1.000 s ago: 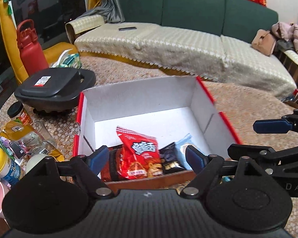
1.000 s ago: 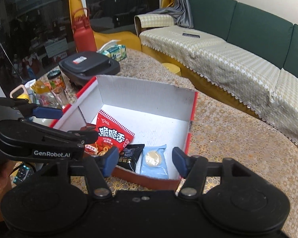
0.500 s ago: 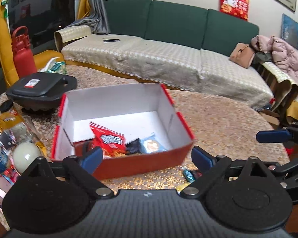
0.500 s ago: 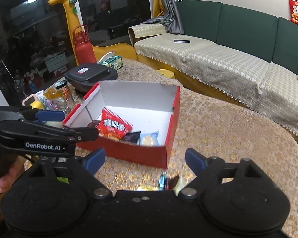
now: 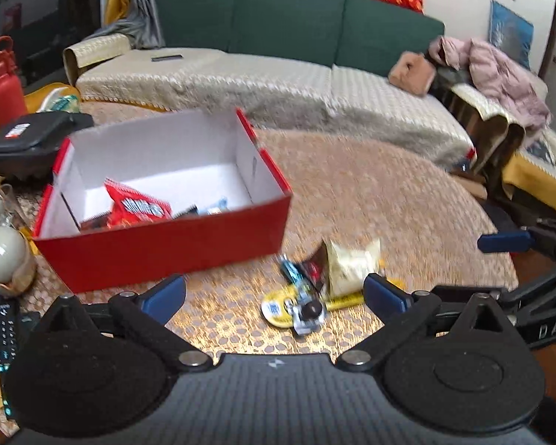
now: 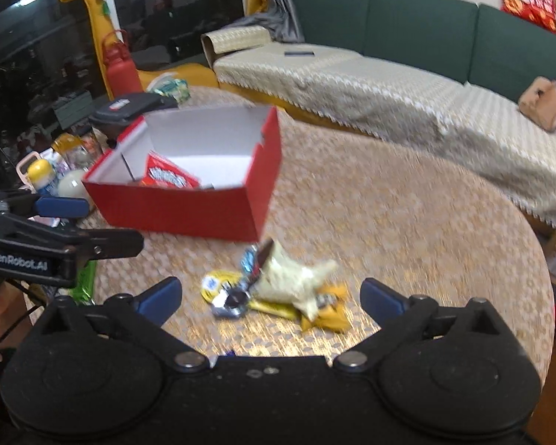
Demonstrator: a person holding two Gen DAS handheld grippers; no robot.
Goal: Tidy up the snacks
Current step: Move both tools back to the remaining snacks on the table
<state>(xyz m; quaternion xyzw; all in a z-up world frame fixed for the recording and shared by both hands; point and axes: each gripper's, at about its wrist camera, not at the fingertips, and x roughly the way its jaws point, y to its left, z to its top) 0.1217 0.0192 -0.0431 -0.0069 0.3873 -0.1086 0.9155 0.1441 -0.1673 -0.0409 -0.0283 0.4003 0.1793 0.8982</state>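
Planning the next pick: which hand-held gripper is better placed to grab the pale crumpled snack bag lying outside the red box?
Right, probably. The pale crumpled snack bag sits centred between the right hand-held gripper fingers; for the left hand-held gripper it lies off-centre.

On the round table with the gold patterned cloth (image 5: 370, 193) stands an open red cardboard box (image 5: 159, 244), left of centre. In the box lies a red snack bag (image 5: 137, 205) beside smaller packets. In front of the box, to its right, a loose pile of snack packets (image 6: 278, 285) lies on the table. Left of the box stand bottles and jars (image 6: 52, 174). Behind the table is a long green sofa (image 5: 278, 29).
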